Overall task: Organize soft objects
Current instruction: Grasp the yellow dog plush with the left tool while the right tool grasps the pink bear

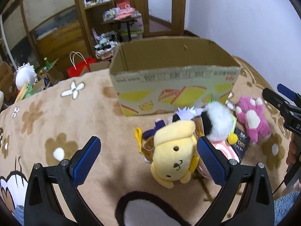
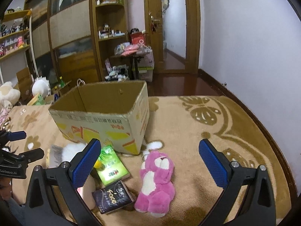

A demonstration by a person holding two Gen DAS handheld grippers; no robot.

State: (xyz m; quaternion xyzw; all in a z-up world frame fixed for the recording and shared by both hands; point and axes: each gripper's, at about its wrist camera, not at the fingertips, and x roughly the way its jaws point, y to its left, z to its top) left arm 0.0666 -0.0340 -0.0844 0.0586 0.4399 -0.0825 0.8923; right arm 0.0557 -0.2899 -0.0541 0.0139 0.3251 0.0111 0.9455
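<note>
A yellow dog plush (image 1: 174, 157) lies on the tan flowered blanket, between the fingers of my open left gripper (image 1: 148, 158) and nearer the right one. Behind it are a white and black fluffy plush (image 1: 216, 121) and a small purple-bowed toy (image 1: 150, 131). A pink bear plush (image 1: 252, 116) (image 2: 157, 179) lies face up between the fingers of my open right gripper (image 2: 150, 160). An open cardboard box (image 1: 169, 71) (image 2: 105, 113) stands behind the toys; I see nothing inside it. The right gripper (image 1: 282, 105) shows at the left view's right edge.
A green tissue pack (image 2: 110, 164) and a dark packet (image 2: 112, 197) lie left of the pink bear. A dark-rimmed white plush piece (image 1: 148, 209) lies close under the left gripper. Beyond the blanket's edge are a red bag (image 1: 79, 67), boxes, shelves and a door.
</note>
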